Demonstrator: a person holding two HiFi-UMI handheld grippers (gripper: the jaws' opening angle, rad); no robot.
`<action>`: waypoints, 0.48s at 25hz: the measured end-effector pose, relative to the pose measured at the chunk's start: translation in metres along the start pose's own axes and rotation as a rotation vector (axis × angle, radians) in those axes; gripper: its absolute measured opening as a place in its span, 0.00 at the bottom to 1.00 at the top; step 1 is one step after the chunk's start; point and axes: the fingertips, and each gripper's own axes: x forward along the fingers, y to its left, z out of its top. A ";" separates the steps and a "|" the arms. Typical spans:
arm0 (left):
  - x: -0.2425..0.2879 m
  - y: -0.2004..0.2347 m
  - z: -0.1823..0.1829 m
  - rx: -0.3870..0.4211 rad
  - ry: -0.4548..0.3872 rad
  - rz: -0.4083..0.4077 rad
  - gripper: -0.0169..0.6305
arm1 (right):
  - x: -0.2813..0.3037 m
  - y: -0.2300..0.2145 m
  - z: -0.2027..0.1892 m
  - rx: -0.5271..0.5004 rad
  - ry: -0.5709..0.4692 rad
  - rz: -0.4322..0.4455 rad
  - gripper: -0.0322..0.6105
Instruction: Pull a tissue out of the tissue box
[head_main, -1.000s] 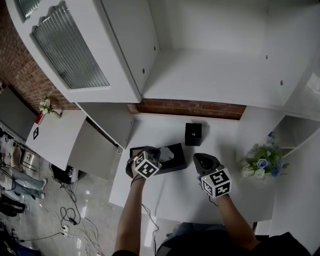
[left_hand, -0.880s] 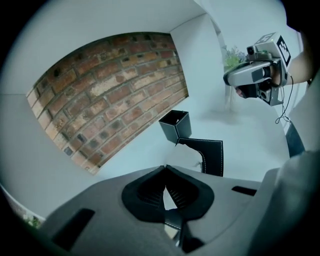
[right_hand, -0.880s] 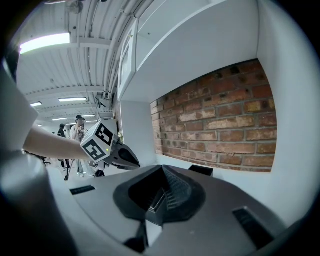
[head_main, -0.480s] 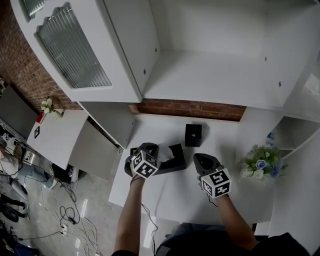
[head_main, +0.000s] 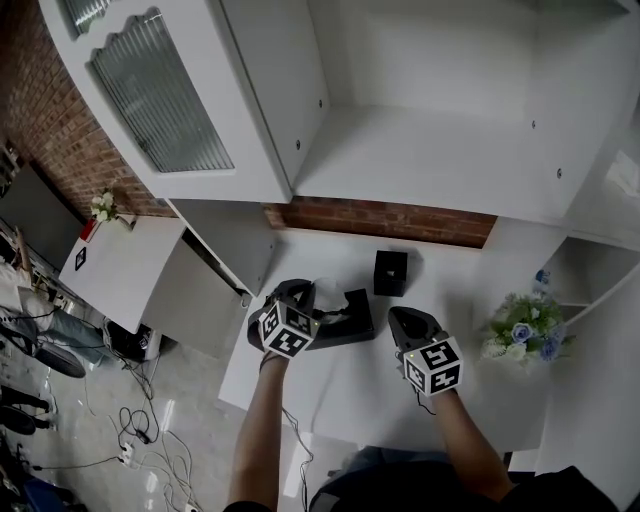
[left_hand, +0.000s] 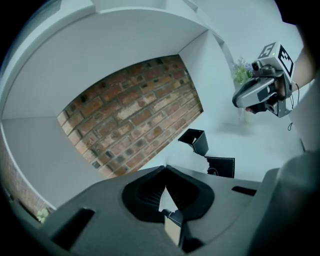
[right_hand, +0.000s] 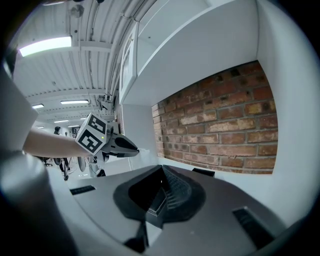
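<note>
1. White tissue (left_hand: 165, 197) is being pinched between the jaws of the left gripper (left_hand: 165, 169). The jaws are being kept closed on it, and only a thin white sliver is showing between the pads.
2. Past the jaw tips, the tissue is being seen in the left gripper view as a ragged white sheet reaching toward the black tissue box (left_hand: 220, 167) and covering that box's near edge. Whether its far end is inside the box cannot be told.
3. The tissue box is being carried flat by the white tabletop (head_main: 360, 385). In the head view the left gripper is being held over its left end, pointing down at an angle.
4. A small black box (head_main: 390, 272) is being seen behind the tissue box, close to it but apart. It is sitting near the strip of brick wall (head_main: 380, 222) at the back of the tabletop.
5. The right gripper (head_main: 404, 320) is being held just to the right of the tissue box, not touching it. Its jaws are being kept together, and nothing is showing between them in the right gripper view.
6. A bunch of flowers (head_main: 525, 330) is being seen at the right edge of the tabletop, well apart from the right gripper.
7. A cabinet door (head_main: 160, 95) with ribbed glass is being seen hanging open above and to the left.
</note>
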 end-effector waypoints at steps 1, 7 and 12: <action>-0.005 0.003 0.005 -0.005 -0.017 0.013 0.04 | 0.000 0.000 0.001 0.001 -0.003 0.001 0.05; -0.036 0.015 0.012 -0.120 -0.107 0.081 0.04 | 0.002 0.001 0.011 0.009 -0.033 0.002 0.05; -0.071 0.029 0.015 -0.317 -0.232 0.161 0.04 | 0.003 0.007 0.024 0.001 -0.061 0.008 0.05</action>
